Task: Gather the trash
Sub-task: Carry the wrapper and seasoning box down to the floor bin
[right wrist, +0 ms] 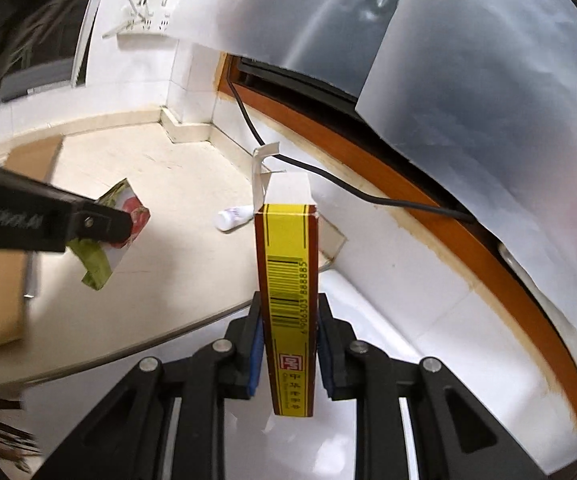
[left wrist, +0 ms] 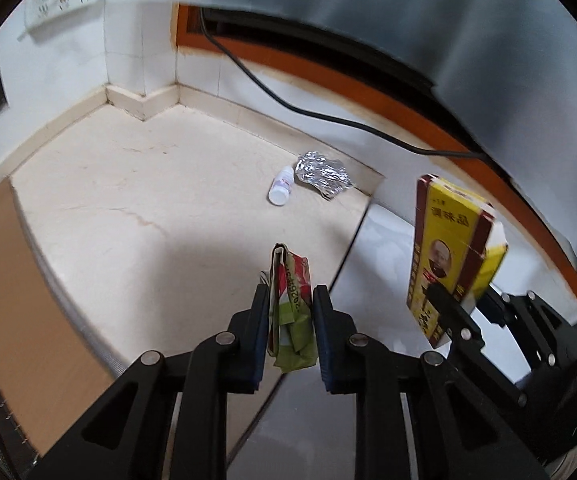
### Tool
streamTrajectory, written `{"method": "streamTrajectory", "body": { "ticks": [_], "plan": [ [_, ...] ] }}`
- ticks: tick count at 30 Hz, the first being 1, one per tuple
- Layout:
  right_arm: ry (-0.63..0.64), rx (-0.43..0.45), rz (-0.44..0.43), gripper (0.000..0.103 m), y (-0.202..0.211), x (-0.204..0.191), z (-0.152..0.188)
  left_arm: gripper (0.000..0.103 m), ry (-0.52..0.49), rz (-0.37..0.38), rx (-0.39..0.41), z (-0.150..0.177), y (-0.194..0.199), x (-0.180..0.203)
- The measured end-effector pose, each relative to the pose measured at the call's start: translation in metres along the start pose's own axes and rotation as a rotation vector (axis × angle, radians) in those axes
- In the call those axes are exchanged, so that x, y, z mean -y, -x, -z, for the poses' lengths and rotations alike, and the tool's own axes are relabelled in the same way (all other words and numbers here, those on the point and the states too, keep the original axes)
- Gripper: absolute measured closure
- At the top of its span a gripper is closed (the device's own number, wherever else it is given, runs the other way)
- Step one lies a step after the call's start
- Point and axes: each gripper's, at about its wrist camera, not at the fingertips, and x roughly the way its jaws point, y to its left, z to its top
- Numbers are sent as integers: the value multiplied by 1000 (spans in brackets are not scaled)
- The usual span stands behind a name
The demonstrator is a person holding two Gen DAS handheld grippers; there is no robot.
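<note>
Both grippers carrying trash above the counter.

Left wrist view: the left gripper (left wrist: 290, 312) is pinching a wrapper (left wrist: 291, 312); a bottle (left wrist: 281, 189) and foil (left wrist: 322, 175) are lying far on the counter (left wrist: 128, 200). Right wrist view: the right gripper (right wrist: 288, 336) is clamping a box (right wrist: 289, 300) upright. The next move probably calls for a bin, which is not in view.

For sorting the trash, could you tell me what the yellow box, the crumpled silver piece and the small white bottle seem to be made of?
Yellow box: printed glossy cardboard, shown by folded flaps.
Silver piece: probably aluminium foil, crinkled and mirror-bright.
White bottle: likely smooth opaque plastic.
</note>
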Motion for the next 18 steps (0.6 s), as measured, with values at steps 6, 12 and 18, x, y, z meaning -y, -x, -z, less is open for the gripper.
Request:
{"method": "streamTrajectory", "body": {
  "ticks": [6, 12, 18],
  "plan": [
    [-110, -28, -46, 81, 51, -14, 15, 84, -77, 9, 65, 38, 56, 0],
    [-230, -65, -116, 81, 99, -39, 39, 84, -152, 36, 110, 83, 100, -3],
    [-331, -110, -209, 80, 140, -72, 70, 84, -193, 62, 122, 128, 122, -16]
  ]
}}
